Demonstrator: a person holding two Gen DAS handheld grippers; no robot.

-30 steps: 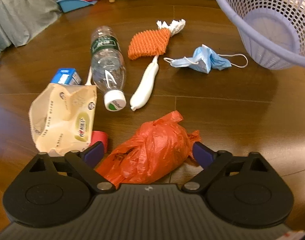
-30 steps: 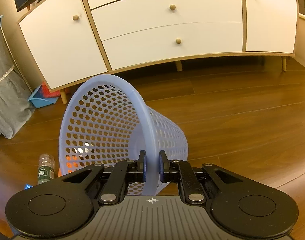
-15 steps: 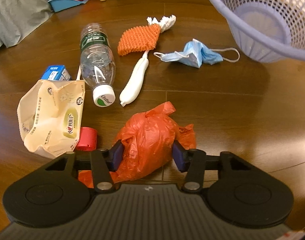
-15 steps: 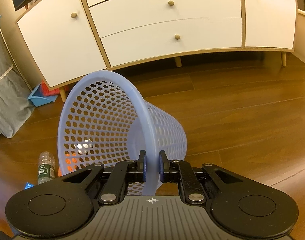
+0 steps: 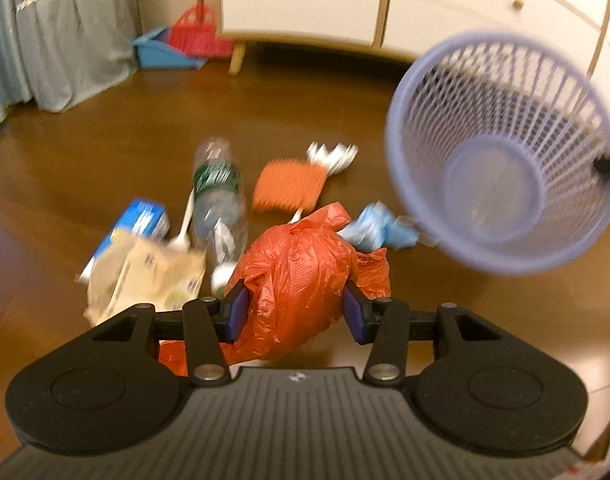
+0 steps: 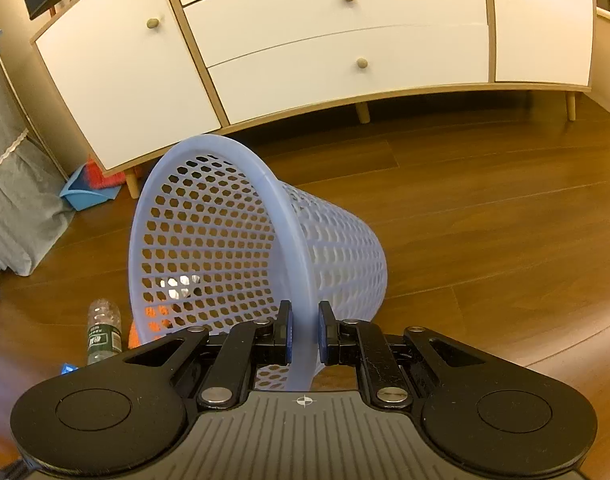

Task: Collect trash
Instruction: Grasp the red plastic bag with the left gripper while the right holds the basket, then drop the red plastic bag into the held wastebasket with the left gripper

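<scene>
Orange plastic fills the space between the blue pads of the left gripper point(image 5: 296, 310); its fingers point(image 5: 237, 311) are closed on a knotted orange plastic bag point(image 5: 301, 280), which looks lifted clear of the wooden floor point(image 5: 105, 152), though motion blur leaves that uncertain; the right gripper point(image 6: 305, 334) pinches the rim of a lavender mesh wastebasket point(image 6: 241, 248), fingers clamped on either side of the rim, the basket tilted with its mouth turned toward the litter. Judging by this, the step in hand is carrying the bag across to the basket; the next move calls for bringing it over the rim and parting the fingers so it drops inside. From the left wrist view the basket point(image 5: 501, 152) appears empty, its round bottom bare. Lying on the floor beyond the bag: a clear water bottle point(image 5: 219, 196), an orange scrubber point(image 5: 289, 184), a crumpled blue face mask point(image 5: 381, 228), a tan wrapper point(image 5: 145, 276) and a small blue carton point(image 5: 141, 220); all await collection.
</scene>
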